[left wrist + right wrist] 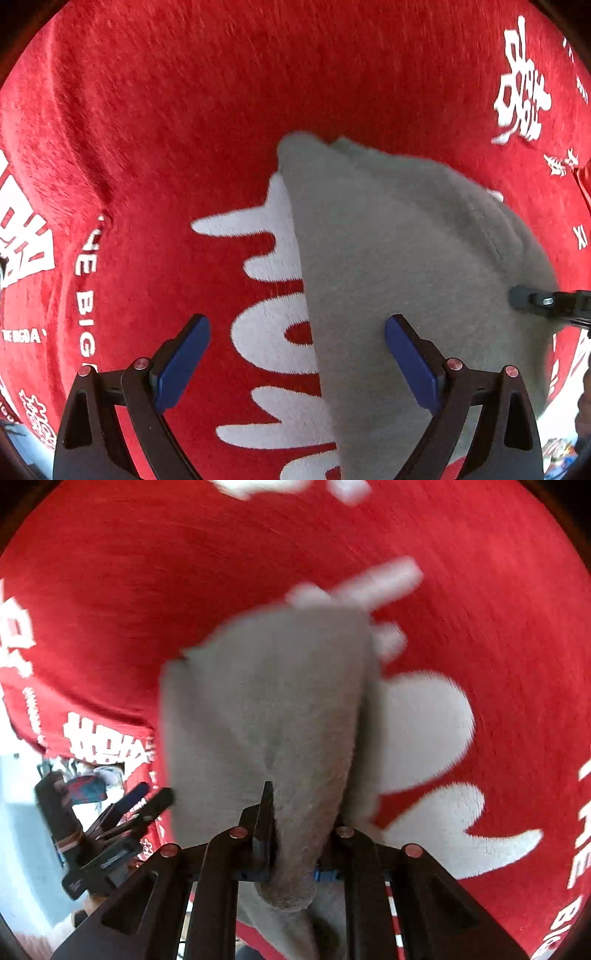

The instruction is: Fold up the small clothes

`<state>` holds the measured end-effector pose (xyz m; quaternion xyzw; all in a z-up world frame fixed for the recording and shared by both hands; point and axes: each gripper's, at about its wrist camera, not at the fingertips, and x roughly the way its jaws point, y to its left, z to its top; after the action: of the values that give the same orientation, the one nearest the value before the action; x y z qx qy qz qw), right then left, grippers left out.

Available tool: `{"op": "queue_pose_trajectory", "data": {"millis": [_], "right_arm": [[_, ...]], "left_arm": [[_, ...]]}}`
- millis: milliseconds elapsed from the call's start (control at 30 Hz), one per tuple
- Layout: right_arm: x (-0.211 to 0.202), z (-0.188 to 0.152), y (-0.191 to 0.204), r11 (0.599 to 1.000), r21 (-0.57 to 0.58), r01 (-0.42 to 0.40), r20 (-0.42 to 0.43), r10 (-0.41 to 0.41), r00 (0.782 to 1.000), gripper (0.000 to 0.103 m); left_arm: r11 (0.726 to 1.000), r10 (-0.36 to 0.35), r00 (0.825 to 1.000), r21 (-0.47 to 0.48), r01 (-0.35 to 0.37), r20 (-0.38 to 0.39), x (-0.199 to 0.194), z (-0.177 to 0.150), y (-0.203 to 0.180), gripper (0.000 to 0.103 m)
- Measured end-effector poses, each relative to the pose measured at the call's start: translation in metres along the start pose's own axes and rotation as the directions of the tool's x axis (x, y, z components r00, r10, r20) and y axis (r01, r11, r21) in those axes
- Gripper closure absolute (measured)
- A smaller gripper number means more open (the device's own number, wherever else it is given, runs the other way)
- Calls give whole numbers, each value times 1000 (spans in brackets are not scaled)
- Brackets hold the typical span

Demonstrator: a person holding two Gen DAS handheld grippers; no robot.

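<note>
A: Starting at the left, what are the left tongs (297, 363) doing?

B: They hang spread wide over the red cloth (184, 129) with white lettering that covers the tabletop. The 2 blue pads (183, 363) hold nothing. One sits over the red cloth, the other over the grey garment (399, 266).

A: Where does that garment lie?

B: Right of centre in the left wrist view, draped across the big white letters, with its straight edge running down between the 2 pads. Its far tip points up the picture.

A: And at the right edge there?

B: A dark fingertip of the right tongs (535, 302) touches the garment's right side.

A: What does the right wrist view show?

B: The right tongs (295, 834) are pinched on a bunched fold of the grey garment (266, 701), which hangs from them over the red cloth (147, 572). That view is blurred. The left tongs (147, 805) show at its lower left, just beside the garment's edge.
</note>
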<state>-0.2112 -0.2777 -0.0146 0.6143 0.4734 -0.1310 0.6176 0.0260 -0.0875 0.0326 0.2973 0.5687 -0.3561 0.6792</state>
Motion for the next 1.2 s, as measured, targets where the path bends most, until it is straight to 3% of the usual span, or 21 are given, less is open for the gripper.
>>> {"op": "queue_pose_trajectory", "data": {"millis": [67, 167, 333, 467, 500, 633, 800, 900, 933, 1067, 1200], "right_arm": [[-6, 4, -4, 1000, 11, -14, 5, 14, 1000, 80], [-13, -1, 1, 997, -33, 74, 15, -74, 997, 60], [-35, -25, 27, 989, -45, 144, 103, -139, 985, 59], [-51, -49, 37, 991, -49, 127, 139, -119, 983, 60], [-54, -57, 40, 989, -60, 136, 146, -126, 981, 61], [-53, -77, 62, 979, -123, 163, 161, -142, 977, 84], [-31, -95, 79, 959, -187, 211, 101, -195, 976, 87], [-6, -100, 67, 935, -180, 306, 73, -297, 952, 87], [0, -101, 56, 930, -154, 334, 62, -328, 942, 92], [-16, -100, 14, 981, 36, 193, 89, -195, 977, 98], [-23, -107, 9, 977, 92, 192, 108, -201, 974, 98]], "left_arm": [[1000, 3, 1000, -4, -3, -7, 4, -1, 0, 7], [1000, -4, 1000, -20, 3, -17, 2, 2, 4, 7], [1000, 13, 1000, 0, -13, -23, -10, 5, 7, 7], [1000, 3, 998, 14, -2, -57, -14, 0, 9, 7], [1000, 2, 998, 12, -1, -56, -15, -2, 9, 7], [1000, -11, 998, 6, 11, -63, -15, -13, 9, 7], [999, -35, 998, 18, 36, -57, -9, -29, 12, 6], [999, -46, 998, 9, 47, -53, -9, -32, 14, 6], [999, -52, 997, 5, 52, -52, -9, -33, 15, 6], [998, -61, 996, -9, 61, -59, -10, -35, 17, 6], [997, -66, 995, -39, 63, -78, -12, -38, 20, 6]]}}
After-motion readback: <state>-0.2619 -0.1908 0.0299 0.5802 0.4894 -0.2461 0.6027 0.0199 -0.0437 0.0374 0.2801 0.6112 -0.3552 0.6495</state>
